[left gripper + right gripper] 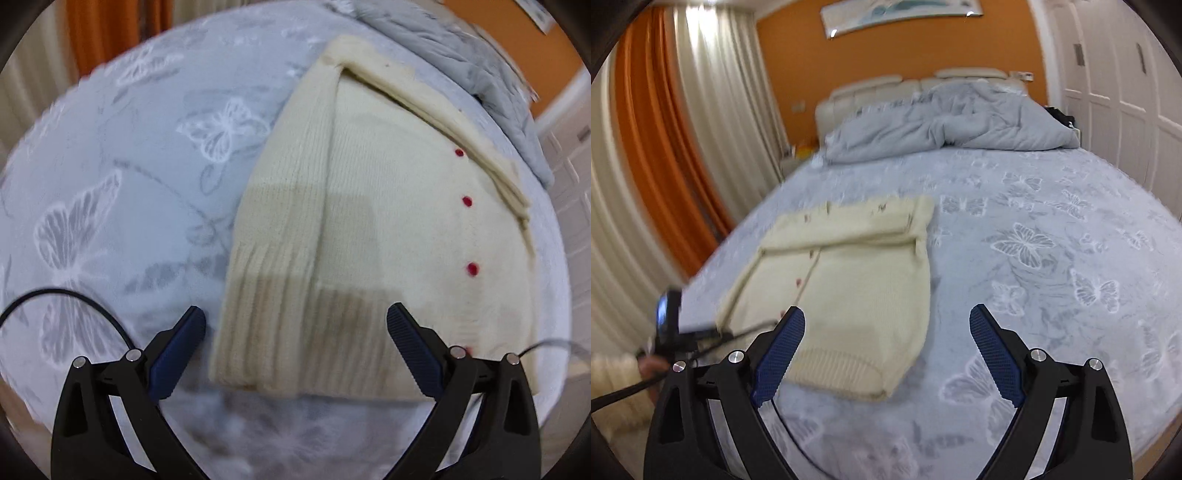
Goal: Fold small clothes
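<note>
Bedroom with orange wall (pixel 905 62), orange and cream curtains (pixel 676 122) at left, white wardrobe doors (pixel 1115 92) at right. Pale blue bedsheet with white butterfly pattern (pixel 1034 229) covers the bed; crumpled grey duvet (pixel 945 122) bunched at the far end by a cream padded headboard (pixel 875 86).

Cream knitted cardigan with small red buttons (pixel 369 206) lies flat on the sheet, sleeves folded across the chest, ribbed hem toward the near edge. In the right wrist view it sits left of centre (pixel 846 288), well short of the duvet.

Left gripper (pixel 295 321): black frame, blue ribbed pads, jaws spread wide, holding nothing. It sits over the ribbed hem; the hem fills the gap between the fingers. Contact with fabric can't be judged, image blurred.

Right gripper (pixel 886 321): jaws spread wide, nothing held. Left pad (pixel 779 354) overlaps the hem's near edge in view, right pad over bare sheet. Touching or not, can't tell.

Black cable (pixel 74 299) trails over the sheet at near left.
</note>
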The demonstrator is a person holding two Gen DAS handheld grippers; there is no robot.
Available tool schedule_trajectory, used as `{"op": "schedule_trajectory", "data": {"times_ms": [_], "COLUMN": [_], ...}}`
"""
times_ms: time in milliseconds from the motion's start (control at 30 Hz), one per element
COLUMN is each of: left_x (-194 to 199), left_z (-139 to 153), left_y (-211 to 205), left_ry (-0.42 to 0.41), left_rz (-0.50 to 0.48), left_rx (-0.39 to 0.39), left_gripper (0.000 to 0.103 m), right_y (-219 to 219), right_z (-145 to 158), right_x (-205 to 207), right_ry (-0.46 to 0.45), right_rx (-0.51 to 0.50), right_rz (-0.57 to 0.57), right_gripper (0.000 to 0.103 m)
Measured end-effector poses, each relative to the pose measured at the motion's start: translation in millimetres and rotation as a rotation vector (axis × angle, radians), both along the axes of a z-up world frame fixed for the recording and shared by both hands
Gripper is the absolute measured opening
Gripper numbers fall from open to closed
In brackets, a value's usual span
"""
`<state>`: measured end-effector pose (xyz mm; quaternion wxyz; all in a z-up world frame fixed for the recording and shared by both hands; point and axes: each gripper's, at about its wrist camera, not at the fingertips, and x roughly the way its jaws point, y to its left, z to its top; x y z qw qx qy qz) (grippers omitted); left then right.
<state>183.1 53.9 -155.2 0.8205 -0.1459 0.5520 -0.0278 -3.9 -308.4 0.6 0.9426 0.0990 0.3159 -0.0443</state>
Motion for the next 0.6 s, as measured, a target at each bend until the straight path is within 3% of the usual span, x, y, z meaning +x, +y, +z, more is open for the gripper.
{"op": "schedule_trajectory", "data": {"times_ms": [100, 300, 400, 467, 533, 600], "left_x": [1.9, -16.3, -42.6, -54.4, -60.3, -63.6], "left_z": [7.6, 25.4, 42.3, 50.3, 51.1, 43.1], "left_y": [3.7, 16.3, 29.2, 29.7, 27.1, 26.1], "left_ry": [0.015, -0.151, -0.19, -0.201, -0.203, -0.169], "left_rz": [0.042, 0.063, 0.153, 0.121, 0.095, 0.1], "left_rx": [-0.033, -0.052, -0.099, -0.128, -0.109, -0.091], "left_gripper": [0.097, 0.097, 0.097, 0.097, 0.097, 0.097], "right_y": [29.1, 62.9, 67.6, 66.6, 54.8, 36.3], "right_z": [21.8, 122.5, 179.4, 212.4, 231.6, 229.7], "right_x": [-24.2, -108.3, -147.8, -187.3, -209.7, -203.4], "right_ry": [-0.06, -0.557, -0.678, -0.754, -0.749, -0.683], "right_rx": [-0.225, -0.556, -0.636, -0.716, -0.688, -0.555], "right_rz": [0.015, 0.027, 0.056, 0.09, 0.148, 0.207], "right_gripper": [0.089, 0.09, 0.092, 0.092, 0.093, 0.098]}}
